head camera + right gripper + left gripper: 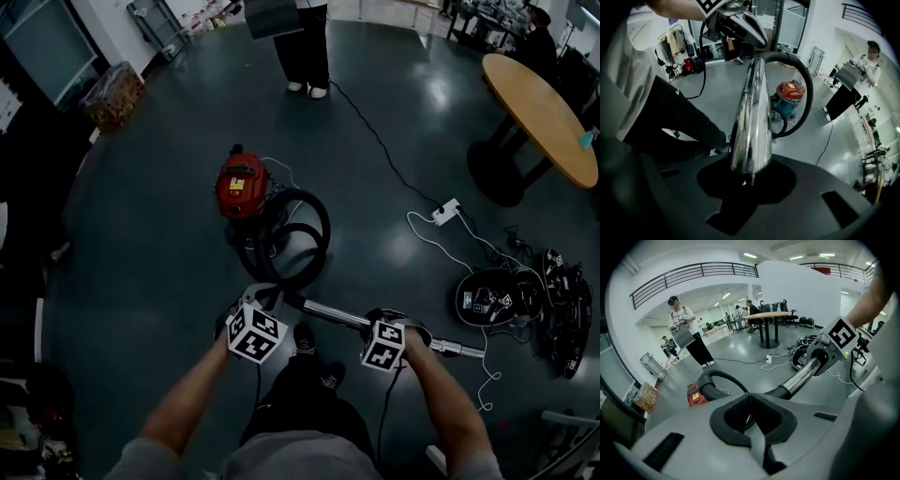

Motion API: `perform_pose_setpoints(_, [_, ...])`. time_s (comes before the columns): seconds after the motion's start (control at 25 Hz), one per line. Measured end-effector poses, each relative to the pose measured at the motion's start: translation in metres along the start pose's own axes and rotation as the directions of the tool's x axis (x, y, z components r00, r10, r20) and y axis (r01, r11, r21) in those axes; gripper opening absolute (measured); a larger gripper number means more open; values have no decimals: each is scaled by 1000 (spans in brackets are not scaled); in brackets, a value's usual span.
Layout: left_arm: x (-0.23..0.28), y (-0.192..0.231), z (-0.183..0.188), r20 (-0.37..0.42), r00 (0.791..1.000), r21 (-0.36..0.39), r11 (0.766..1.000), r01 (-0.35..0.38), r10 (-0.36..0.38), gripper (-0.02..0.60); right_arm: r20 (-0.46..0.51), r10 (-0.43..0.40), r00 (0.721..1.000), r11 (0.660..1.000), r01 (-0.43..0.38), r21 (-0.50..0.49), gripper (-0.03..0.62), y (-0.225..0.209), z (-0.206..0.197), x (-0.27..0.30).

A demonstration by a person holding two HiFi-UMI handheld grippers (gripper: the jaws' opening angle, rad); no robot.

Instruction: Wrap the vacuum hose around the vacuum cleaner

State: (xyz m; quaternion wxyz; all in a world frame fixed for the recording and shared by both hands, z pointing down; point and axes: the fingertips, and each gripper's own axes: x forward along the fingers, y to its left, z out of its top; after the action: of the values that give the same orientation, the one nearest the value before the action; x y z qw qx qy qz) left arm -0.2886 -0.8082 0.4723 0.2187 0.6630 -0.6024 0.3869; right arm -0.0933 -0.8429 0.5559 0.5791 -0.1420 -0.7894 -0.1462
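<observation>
The red vacuum cleaner [242, 185] stands on the dark floor, and its black hose [309, 234] loops beside it. A chrome wand [333, 315] runs from the hose end across in front of me. My left gripper [265, 302] is at the wand's hose end. In the left gripper view its jaws [750, 397] are shut tip to tip with nothing seen between the pads, and the wand [801, 376] emerges just beyond them. My right gripper [380, 326] is shut on the wand [752, 117] farther along. The vacuum cleaner [790, 91] and hose [806, 98] lie beyond.
A person [305, 42] stands past the vacuum cleaner. A round wooden table [539, 112] is at the far right. A white power strip [445, 211] with cables and a pile of black gear [525, 300] lie to the right. My shoes [305, 342] are below the wand.
</observation>
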Motion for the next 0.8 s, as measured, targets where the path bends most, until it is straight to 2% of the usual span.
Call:
perform_pose_setpoints(0.2, [25, 22, -5, 12, 1000, -53, 998, -25, 26, 9, -62, -1, 998, 992, -7, -129, 101, -27, -5, 19])
perform_pose_setpoints(0.36, [54, 42, -22, -34, 999, -95, 995, -26, 23, 9, -89, 18, 996, 978, -36, -207, 101, -46, 0, 38])
perform_pose_setpoints(0.6, [98, 69, -53, -89, 996, -171, 985, -1, -14, 9, -149, 24, 989, 942, -72, -327, 101, -88, 2, 76])
perform_pose_setpoints(0.8, [133, 69, -69, -101, 993, -222, 974, 45, -69, 9, -181, 62, 982, 913, -129, -387, 101, -113, 2, 100])
